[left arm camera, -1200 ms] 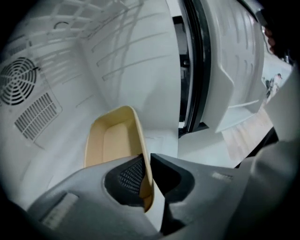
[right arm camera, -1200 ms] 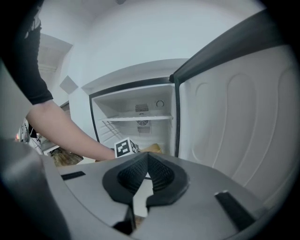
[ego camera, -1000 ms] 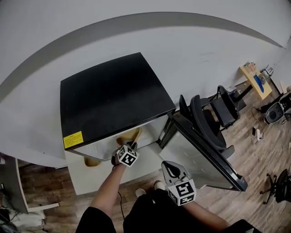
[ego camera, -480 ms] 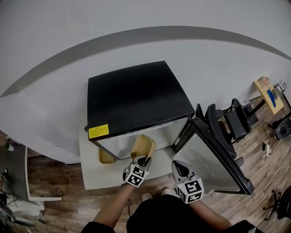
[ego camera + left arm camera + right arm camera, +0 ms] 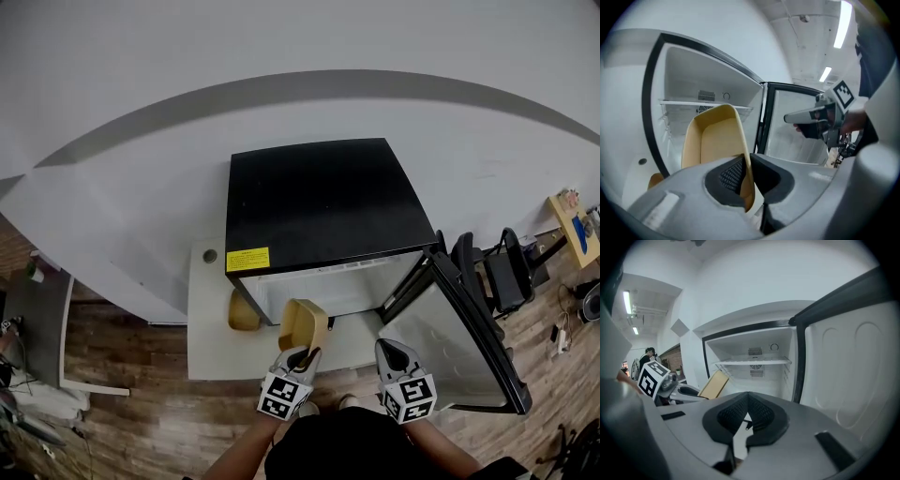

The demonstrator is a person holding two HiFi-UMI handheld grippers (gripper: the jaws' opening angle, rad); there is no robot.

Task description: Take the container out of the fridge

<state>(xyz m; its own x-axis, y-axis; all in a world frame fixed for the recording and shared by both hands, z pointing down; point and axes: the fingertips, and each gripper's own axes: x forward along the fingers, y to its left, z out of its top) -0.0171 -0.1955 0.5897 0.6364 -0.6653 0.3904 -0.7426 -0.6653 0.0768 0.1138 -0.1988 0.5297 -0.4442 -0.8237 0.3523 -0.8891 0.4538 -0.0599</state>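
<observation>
Black-topped fridge (image 5: pixel 319 202) is standing with its door (image 5: pixel 459 347) swung open. Tan container (image 5: pixel 303 325) is hanging tilted just in front of the opening, its wall pinched in the left gripper (image 5: pixel 302 357). Right gripper (image 5: pixel 394 352) is hovering closed and empty. Advice: squeezing firmly, levelling it, steering clear of the door.

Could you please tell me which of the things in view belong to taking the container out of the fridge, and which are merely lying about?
Part of the job:
- container, clamped at its rim in the jaws of the left gripper
- fridge
- open fridge door

Just lying about:
- second tan item beside the fridge
- office chairs
- wooden shelf
- grey desk
</observation>
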